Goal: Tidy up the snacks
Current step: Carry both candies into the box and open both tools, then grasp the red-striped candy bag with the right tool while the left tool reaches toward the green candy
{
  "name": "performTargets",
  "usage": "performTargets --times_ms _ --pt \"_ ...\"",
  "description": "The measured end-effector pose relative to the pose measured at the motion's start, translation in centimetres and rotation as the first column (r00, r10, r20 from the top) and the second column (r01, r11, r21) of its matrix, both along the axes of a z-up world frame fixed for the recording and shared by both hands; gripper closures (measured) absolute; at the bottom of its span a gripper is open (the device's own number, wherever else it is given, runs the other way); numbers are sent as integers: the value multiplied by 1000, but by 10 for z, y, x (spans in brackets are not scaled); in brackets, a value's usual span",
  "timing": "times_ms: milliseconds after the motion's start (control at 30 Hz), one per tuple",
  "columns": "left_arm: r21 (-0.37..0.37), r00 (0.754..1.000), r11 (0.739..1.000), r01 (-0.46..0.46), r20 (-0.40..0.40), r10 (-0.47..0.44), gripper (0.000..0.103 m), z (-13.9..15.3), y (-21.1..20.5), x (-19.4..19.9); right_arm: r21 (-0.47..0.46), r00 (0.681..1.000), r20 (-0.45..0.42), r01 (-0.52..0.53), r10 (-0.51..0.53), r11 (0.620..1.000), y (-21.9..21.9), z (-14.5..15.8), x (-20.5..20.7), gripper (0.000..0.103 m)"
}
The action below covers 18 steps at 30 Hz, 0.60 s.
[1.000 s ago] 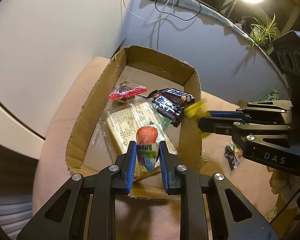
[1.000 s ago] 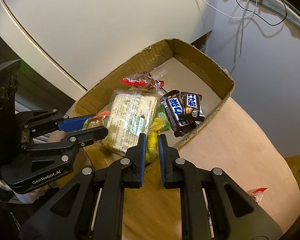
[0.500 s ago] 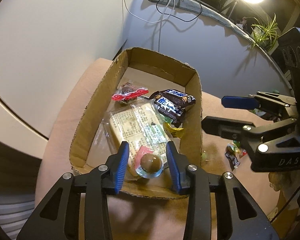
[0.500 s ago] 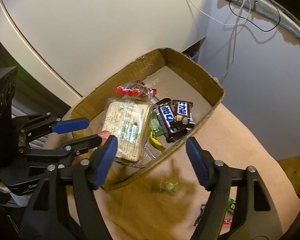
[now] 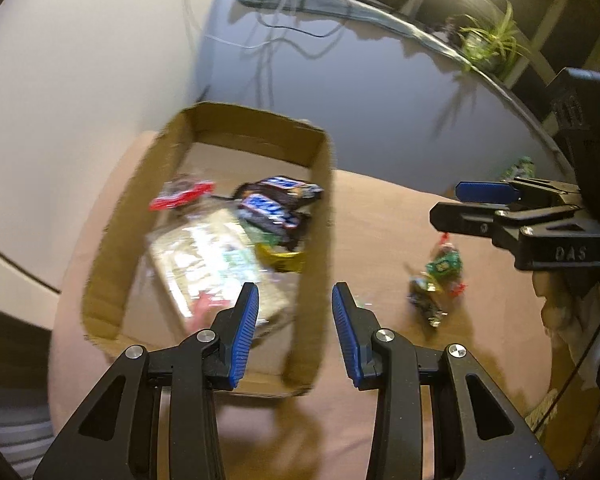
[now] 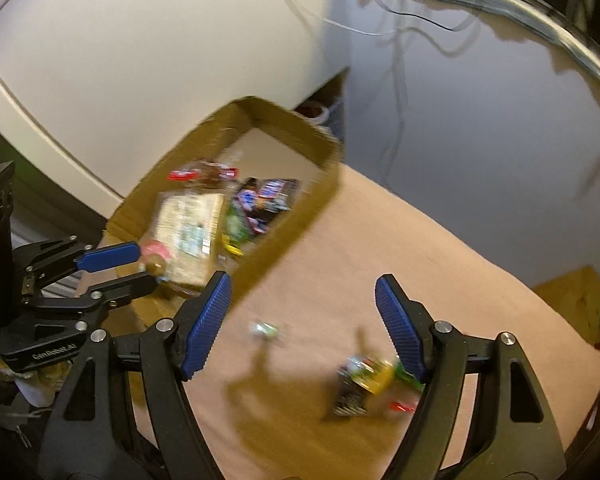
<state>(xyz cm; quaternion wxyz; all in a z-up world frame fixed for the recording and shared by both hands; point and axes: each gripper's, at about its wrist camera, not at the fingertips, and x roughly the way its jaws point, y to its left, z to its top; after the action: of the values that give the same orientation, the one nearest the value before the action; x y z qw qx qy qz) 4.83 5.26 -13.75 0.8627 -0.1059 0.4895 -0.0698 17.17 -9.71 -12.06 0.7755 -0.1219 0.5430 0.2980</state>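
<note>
In the left wrist view the cardboard box (image 5: 112, 248) fills the left and centre of the frame on a tan cloth (image 5: 380, 216). Inside it lie a red-wrapped snack (image 5: 180, 196) at the upper left, a big clear pack of crackers (image 5: 212, 264) in the middle, dark bars with blue labels (image 5: 276, 204) to the upper right and a yellow wrapper (image 5: 282, 258) under them; the print is too blurred to read. The left gripper (image 5: 294, 312) at the bottom centre stands released and empty, its jaws straddling the box's right wall, the left pad over the crackers. Right of the box, loose candies (image 5: 436, 280) lie on the cloth, well apart from those jaws. At the right edge the right gripper (image 5: 456, 204) hangs above the candies, marked "DAS".

In the right wrist view the left gripper (image 6: 136, 266) sits at the left edge, marked "GenRobot.AI", with a round brown candy (image 6: 156, 266) just at its tips over the box's near end; touching or apart cannot be told. The box (image 6: 300, 216) lies upper centre. The right gripper (image 6: 302, 304) is wide open and empty; a small candy (image 6: 264, 330) lies on the cloth between its jaws, and a heap of wrapped candies (image 6: 368, 380) sits by its right pad.
</note>
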Motion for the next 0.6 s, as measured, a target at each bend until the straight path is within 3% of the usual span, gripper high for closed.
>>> performTargets --times_ms 300,600 --pt "-47 993 993 112 -27 -114 66 -8 -51 5 -51 990 -24 137 -139 989 -85 -10 6 26" --pt "-76 967 968 239 -75 -244 66 -23 -106 16 -100 976 -82 194 -203 976 -124 -47 4 26"
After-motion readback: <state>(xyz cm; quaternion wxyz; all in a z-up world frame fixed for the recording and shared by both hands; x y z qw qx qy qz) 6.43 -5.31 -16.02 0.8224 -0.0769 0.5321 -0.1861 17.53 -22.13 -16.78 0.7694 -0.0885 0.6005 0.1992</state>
